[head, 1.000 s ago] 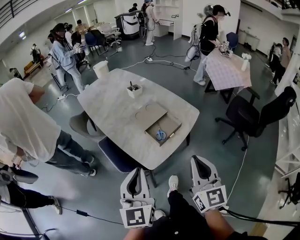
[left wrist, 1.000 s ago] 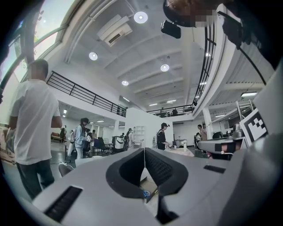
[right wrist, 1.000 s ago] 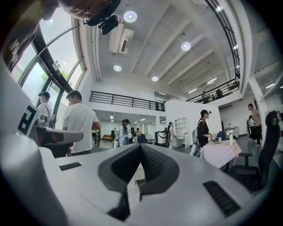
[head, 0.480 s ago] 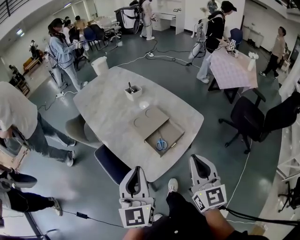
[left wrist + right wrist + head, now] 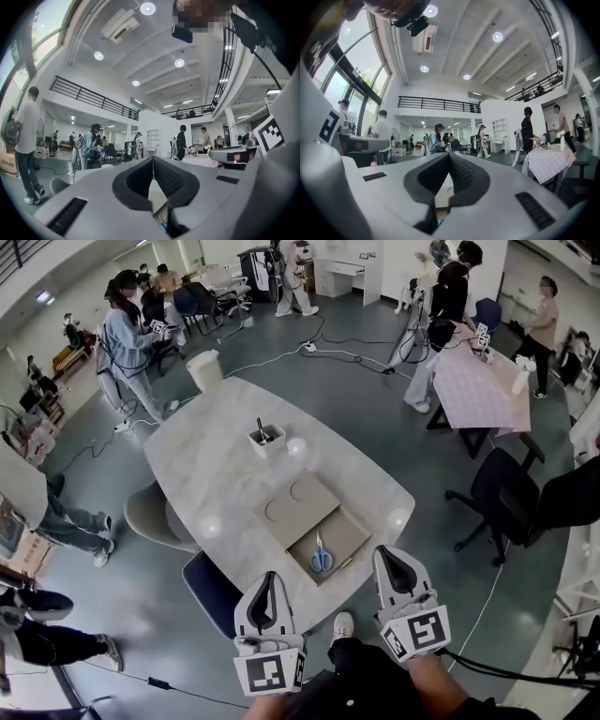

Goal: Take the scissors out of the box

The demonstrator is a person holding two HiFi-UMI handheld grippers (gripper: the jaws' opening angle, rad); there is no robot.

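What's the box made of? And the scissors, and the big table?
Box: flat tan with no shine, so probably cardboard, maybe thin wood.
Scissors: the bright blue handles look like plastic; the pale blades are likely metal, though too small to be sure.
Table: pale, cloudy pattern with shiny spots from the lights, so polished stone or a marble-look coating.

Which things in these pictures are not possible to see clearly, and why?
Scissors: both gripper views, nearly hidden behind the shut jaws; only a blue bit shows.
Small thing beside them in the box: head view, too small to name.
Cup contents: head view, too small.
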